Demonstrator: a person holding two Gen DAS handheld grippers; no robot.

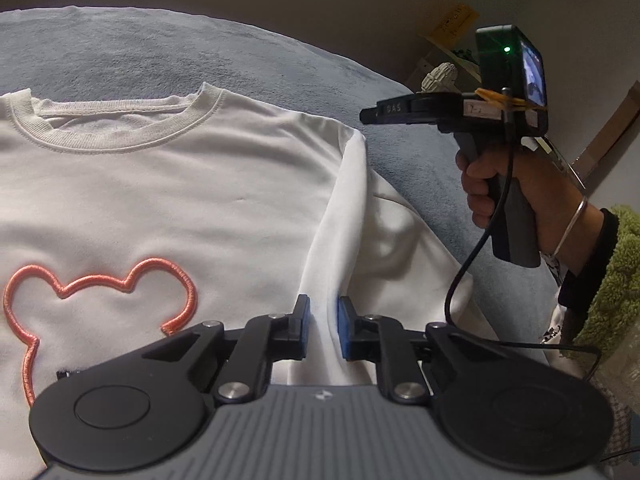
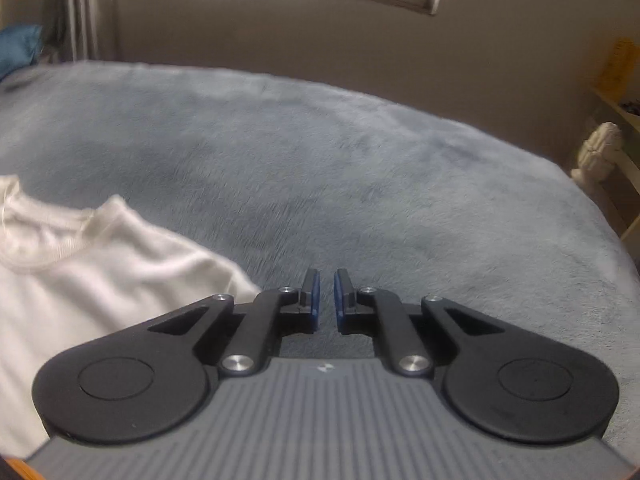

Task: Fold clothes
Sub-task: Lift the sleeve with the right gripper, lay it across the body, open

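**White sweatshirt on grey-blue blanket, two handheld grippers over it**

Item one — white sweatshirt, lying flat and face up on the grey-blue fleece blanket. Ribbed collar toward the far side; an orange embroidered bear outline on the chest, left of the left gripper.

Item two — left gripper, low over the garment's right side. Its blue pads stand narrow, with a raised fold of the white sleeve running up between them; the fabric fills the gap and the pads press its sides.

Item three — right gripper, seen from the left wrist view held in a person's hand with a bangle and a green fleecy cuff, a black cable hanging from it. It is above the blanket, beyond the sweatshirt's right shoulder and apart from the cloth. In its own view the gripper has its fingers nearly together with nothing between them, only blanket beneath; the sweatshirt lies to their left, not touching.
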